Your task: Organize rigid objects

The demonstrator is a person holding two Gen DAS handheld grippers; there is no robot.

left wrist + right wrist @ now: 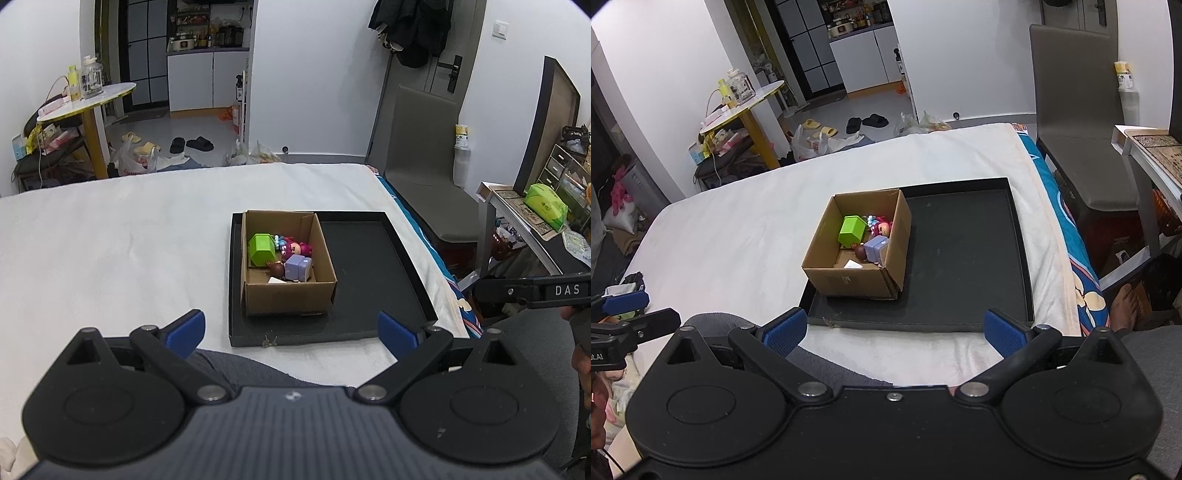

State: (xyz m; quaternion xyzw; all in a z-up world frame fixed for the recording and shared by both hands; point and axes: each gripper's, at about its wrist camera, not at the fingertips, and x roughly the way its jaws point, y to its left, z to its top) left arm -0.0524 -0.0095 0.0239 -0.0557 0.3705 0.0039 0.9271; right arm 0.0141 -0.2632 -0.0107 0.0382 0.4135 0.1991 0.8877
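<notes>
The left gripper (291, 332) hangs above the white bed (129, 236) with its blue fingers (186, 330) spread wide and grasping nothing. Ahead, the cardboard box (286, 297) sits in the left part of the black tray (369, 266), long axis running away from the camera, holding a green block (261, 249), a lilac cube toy (298, 268) and a pink figure (295, 248). The right gripper (894, 332) is likewise released and apart from the tray

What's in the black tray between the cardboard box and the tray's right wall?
Nothing. In both wrist views, the black tray floor is bare from the cardboard box across to its right wall. The toys all sit inside the box.
</notes>
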